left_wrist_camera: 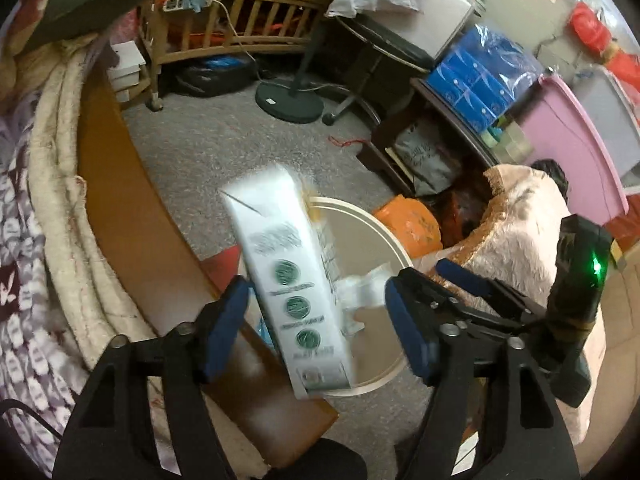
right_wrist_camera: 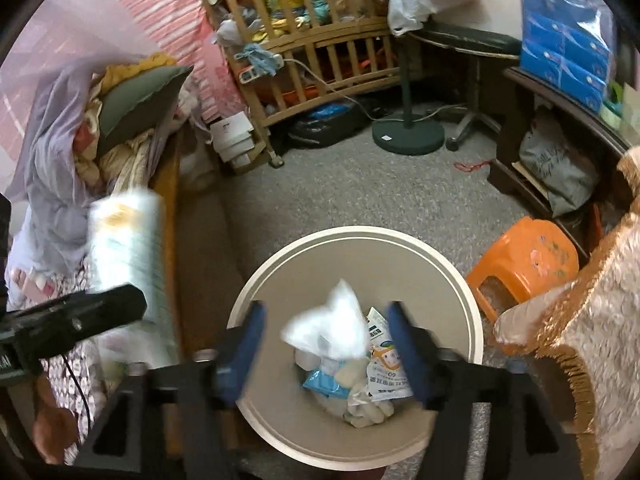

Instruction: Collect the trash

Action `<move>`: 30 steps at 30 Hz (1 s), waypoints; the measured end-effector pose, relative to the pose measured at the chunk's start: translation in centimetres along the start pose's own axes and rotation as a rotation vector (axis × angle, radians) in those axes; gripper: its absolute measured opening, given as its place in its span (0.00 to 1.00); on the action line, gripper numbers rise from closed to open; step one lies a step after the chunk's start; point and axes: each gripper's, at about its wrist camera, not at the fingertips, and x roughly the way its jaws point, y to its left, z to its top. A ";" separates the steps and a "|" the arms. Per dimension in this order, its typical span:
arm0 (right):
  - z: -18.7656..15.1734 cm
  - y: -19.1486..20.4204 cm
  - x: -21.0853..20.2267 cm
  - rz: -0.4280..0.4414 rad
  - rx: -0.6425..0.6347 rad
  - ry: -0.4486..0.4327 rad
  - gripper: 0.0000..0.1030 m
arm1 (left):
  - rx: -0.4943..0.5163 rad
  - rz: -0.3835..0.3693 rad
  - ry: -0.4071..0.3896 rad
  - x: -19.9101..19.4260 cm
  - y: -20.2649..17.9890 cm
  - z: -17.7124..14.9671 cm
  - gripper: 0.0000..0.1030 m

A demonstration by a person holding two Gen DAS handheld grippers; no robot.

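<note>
My left gripper point(left_wrist_camera: 320, 320) is spread wide, w/ a white carton point(left_wrist_camera: 290, 280) blurred between the pads, touching the left pad if at all, clear of the right one. My right gripper point(right_wrist_camera: 324, 348) is also spread; a white wad point(right_wrist_camera: 332, 330) sits blurred in the gap, touching neither pad. Both hang over the round bin point(right_wrist_camera: 476, 312), w/ wrappers point(right_wrist_camera: 384, 372) inside. Beyond: orange stool point(right_wrist_camera: 528, 260), grey carpet point(right_wrist_camera: 360, 200), wooden crib point(right_wrist_camera: 320, 40).

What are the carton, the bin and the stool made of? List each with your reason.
Carton: looks like coated paperboard, with crisp folded edges and a smooth printed white face.
Bin: probably matte plastic, with an even beige wall and a moulded stepped rim.
Stool: most likely glossy moulded plastic, uniform orange with rounded corners.
</note>
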 end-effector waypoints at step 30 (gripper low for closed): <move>-2.0 4.0 -9.6 -0.151 -0.049 -0.299 0.67 | 0.113 0.313 -0.297 -7.6 -1.4 -4.2 0.72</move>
